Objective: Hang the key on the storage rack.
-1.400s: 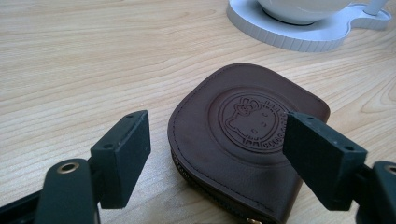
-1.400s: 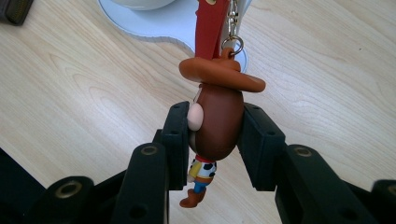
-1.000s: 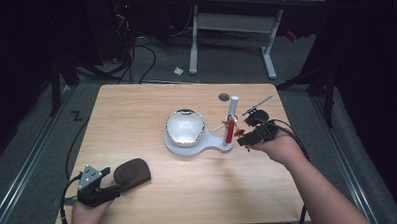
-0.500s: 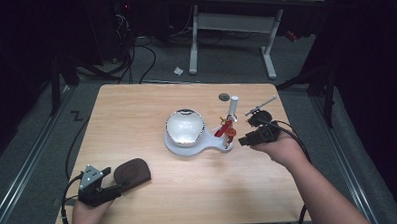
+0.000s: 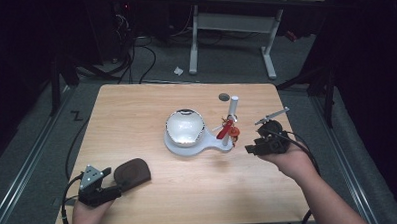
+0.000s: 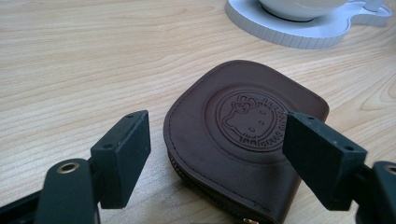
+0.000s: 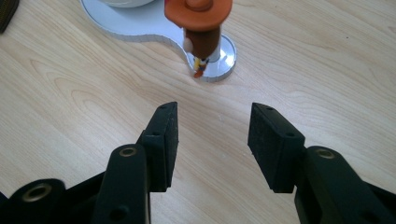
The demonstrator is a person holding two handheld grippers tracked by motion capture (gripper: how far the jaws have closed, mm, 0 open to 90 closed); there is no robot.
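Right gripper (image 5: 252, 149): jaws released, nothing between the pads; they had just been opening, having let go of the red figurine (image 5: 226, 129), and stood drawn back to the right of it. Red figurine: left leaning against the white post (image 5: 232, 109) at the right end of the white stand (image 5: 197, 144), apart from the gripper; the placing step judged finished. In the right gripper view its orange top (image 7: 198, 10) was cut off at the upper edge, so its seating on the round foot (image 7: 223, 60) could not be settled.

Left gripper (image 5: 105, 188): jaws spread, one on each side of the brown leather pouch (image 6: 233, 140) at the near left of the table (image 5: 136, 109), pads not pressing it.

Silver dome (image 5: 185, 126): on the stand, centre of table. Small dark object (image 5: 273, 125) far of the right hand: too small to identify.
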